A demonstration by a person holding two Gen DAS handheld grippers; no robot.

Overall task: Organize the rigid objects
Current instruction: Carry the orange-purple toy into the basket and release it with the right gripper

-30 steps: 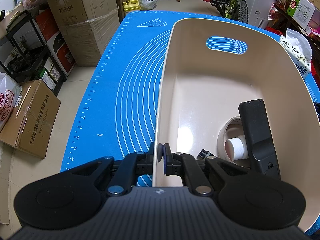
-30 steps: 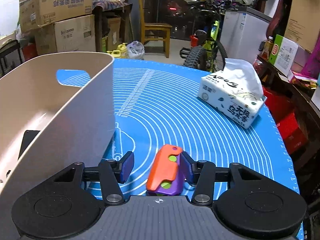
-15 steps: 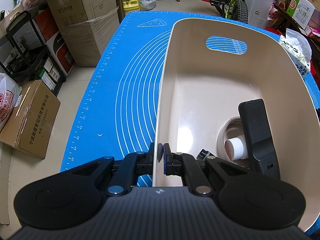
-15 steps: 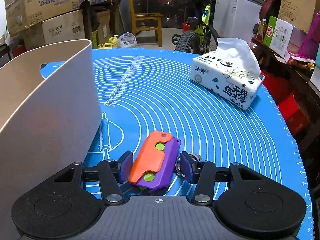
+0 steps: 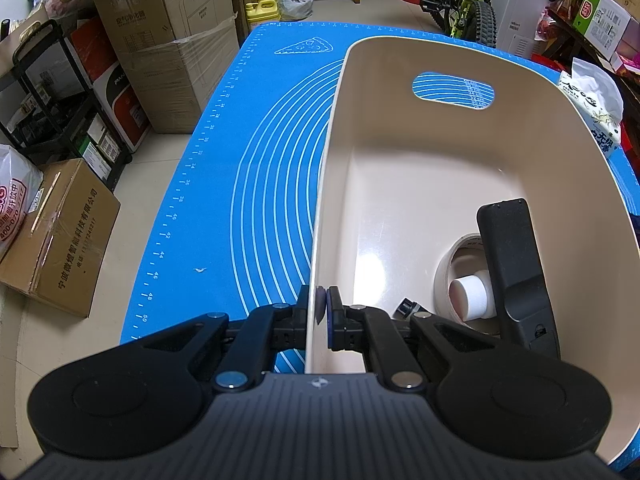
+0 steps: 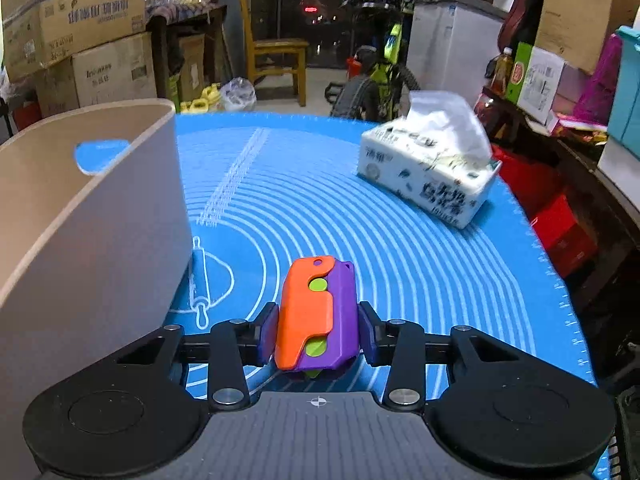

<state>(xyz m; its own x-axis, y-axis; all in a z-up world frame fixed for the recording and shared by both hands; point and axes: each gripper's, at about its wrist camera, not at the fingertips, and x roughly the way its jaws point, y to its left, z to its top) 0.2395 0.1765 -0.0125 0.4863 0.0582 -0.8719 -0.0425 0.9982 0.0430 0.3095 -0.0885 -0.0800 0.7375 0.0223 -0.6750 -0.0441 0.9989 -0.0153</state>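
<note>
Left wrist view is showing the left gripper (image 5: pixel 320 312) clamping the beige bin's (image 5: pixel 452 168) near wall, same as a second ago, with a black remote (image 5: pixel 512 264) and tape roll (image 5: pixel 456 276) inside. Over on the right, the right gripper (image 6: pixel 318 330) has just been closing and is now pinching the orange-purple toy (image 6: pixel 316 312), looking lifted off the blue mat (image 6: pixel 400 248), so binning seems next. Tissue pack (image 6: pixel 428 164) is blurring; the toy's underside is hiding.
</note>
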